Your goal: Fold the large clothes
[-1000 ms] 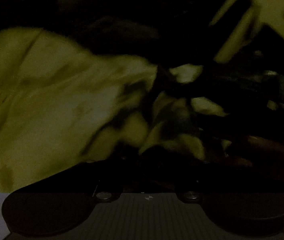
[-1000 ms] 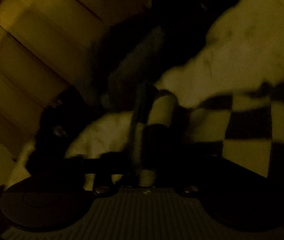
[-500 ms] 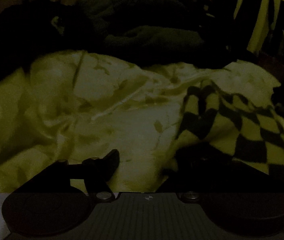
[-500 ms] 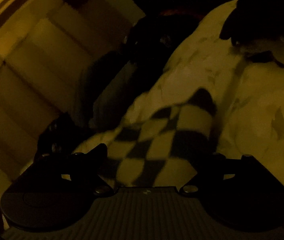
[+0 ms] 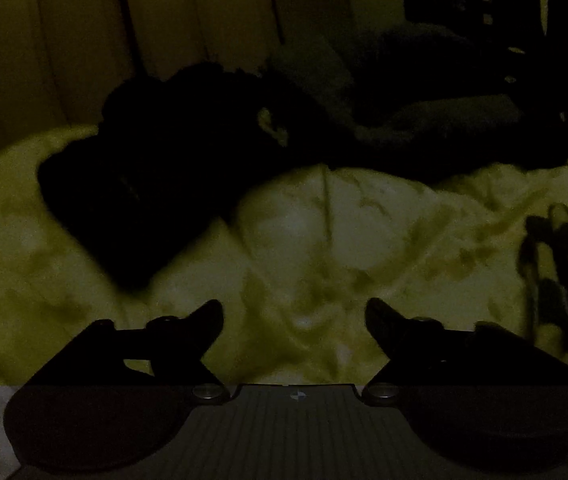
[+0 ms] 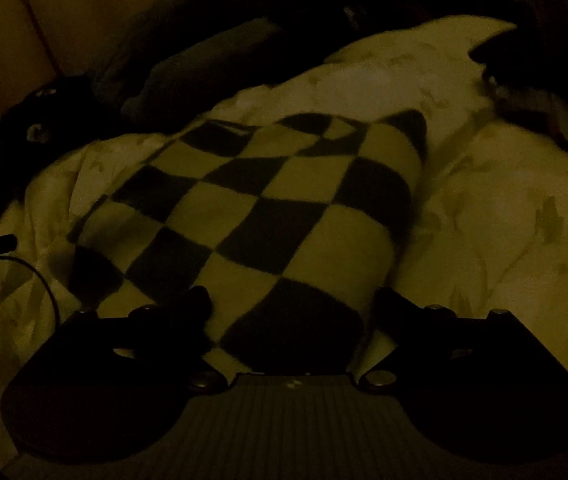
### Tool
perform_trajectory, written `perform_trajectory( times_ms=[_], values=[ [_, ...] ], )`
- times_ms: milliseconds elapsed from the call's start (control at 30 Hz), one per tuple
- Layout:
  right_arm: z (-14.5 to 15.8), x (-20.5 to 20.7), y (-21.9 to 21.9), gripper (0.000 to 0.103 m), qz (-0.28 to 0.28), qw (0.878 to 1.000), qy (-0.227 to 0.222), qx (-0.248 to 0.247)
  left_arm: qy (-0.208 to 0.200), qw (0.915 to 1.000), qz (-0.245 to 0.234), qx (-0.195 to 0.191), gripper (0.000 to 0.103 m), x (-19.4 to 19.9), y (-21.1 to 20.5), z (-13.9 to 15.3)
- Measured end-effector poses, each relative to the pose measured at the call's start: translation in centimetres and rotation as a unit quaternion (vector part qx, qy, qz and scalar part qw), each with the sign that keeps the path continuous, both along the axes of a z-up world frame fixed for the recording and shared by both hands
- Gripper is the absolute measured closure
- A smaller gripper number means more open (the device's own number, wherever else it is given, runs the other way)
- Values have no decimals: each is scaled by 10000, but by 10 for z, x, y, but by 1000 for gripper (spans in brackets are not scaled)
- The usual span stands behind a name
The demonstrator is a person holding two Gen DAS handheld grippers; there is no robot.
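Left gripper (image 5: pixel 294 314) jaws wide, empty; bare quilt (image 5: pixel 304 240) ahead. Right gripper (image 6: pixel 290 306) jaws opening; checkered cloth (image 6: pixel 267 216) between fingers, unpinched, edge beside right finger.

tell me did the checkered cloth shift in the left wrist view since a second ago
Yes. The checkered cloth now sits at the far right edge of the pale bedding, where earlier it lay near the middle; mostly the camera swung away.
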State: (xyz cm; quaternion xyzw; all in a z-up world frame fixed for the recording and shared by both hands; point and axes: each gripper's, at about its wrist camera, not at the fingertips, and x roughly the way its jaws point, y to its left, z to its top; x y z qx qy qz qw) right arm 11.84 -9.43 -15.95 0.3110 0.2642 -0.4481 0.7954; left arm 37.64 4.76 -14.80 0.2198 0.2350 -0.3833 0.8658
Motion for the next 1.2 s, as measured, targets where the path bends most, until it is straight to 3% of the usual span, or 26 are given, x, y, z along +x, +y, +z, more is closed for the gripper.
perform_trajectory(
  times_ms=[167, 233, 333, 433, 567, 733, 933, 1067, 1200],
  values=[
    [0, -3, 6, 10, -44, 10000, -12, 30, -19, 9998, -166, -107, 0, -11, -9, 14],
    [1, 0, 8, 8, -27, 9999, 106, -23, 367, 9988, -290, -162, 0, -15, -15, 18],
    [3, 2, 9, 4, -13, 9997, 246, -29, 1198, 9907, -600, -239, 0, -22, -24, 19],
    [5, 2, 12, 4, 4, 9995, 306, -28, 1504, 9843, -926, -66, 0, -41, -35, 10],
    [11, 2, 16, 3, -26, 9990, 435, -37, 1330, 9821, -1288, 344, 0, -74, -50, -1],
    [23, 3, 23, 2, -24, 9971, 710, -267, 945, 9817, -1572, 509, 0, -107, -60, -7],
    [32, -1, 27, 2, -58, 9959, 798, -412, 1144, 9758, -1796, 494, 0, -118, -67, 1],
    [36, 1, 27, 2, -82, 9935, 1060, -413, 911, 9774, -1824, 561, 0, -125, -68, 8],
    [44, 2, 28, 1, -34, 9944, 1003, -337, 435, 9803, -1780, 737, 0, -134, -67, 10]
  ],
)
